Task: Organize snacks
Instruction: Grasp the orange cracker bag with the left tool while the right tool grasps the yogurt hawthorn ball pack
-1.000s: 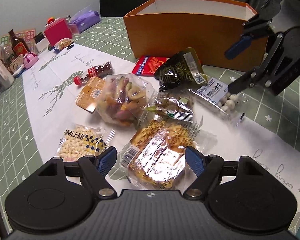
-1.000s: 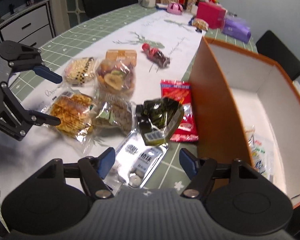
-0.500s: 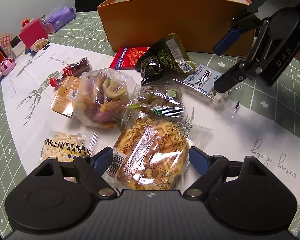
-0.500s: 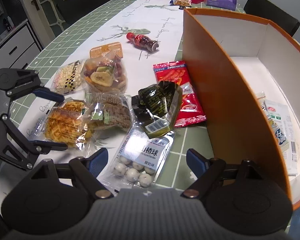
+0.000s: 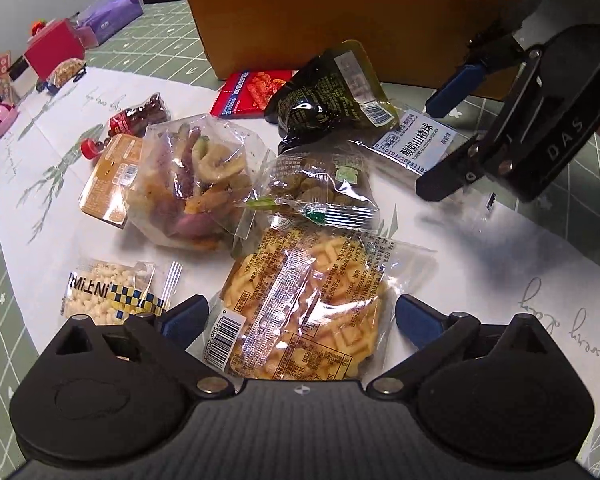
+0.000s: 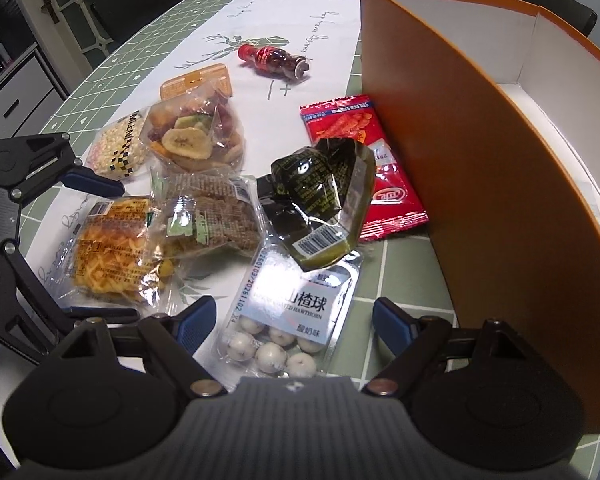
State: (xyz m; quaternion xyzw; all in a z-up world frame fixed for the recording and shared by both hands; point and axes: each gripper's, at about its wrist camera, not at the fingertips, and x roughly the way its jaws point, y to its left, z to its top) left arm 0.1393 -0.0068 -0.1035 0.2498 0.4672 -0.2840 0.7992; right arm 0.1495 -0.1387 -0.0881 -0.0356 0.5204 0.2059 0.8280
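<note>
- Over the white runner of the table (image 5: 480,264): left gripper (image 5: 300,316), jaws wide apart and just widened, straddling the waffle packet (image 5: 304,304) without pressing it.
- Nearer the table's box-side edge: right gripper (image 6: 290,320), jaws apart, recently widened, either side of the hawthorn ball packet (image 6: 288,320), pads clear.
- Just beside that packet: orange box (image 6: 480,184), upright, a packet barely visible inside.
- Around the runner's middle: dark green pouch (image 6: 324,196), red packet (image 6: 360,152), dried fruit bag (image 5: 192,184).

Hidden and cut-off parts

The clear packet of white hawthorn balls (image 5: 414,140) lies partly under the dark green foil pouch (image 5: 328,96); the orange cardboard box (image 6: 480,152) runs off the frame.
</note>
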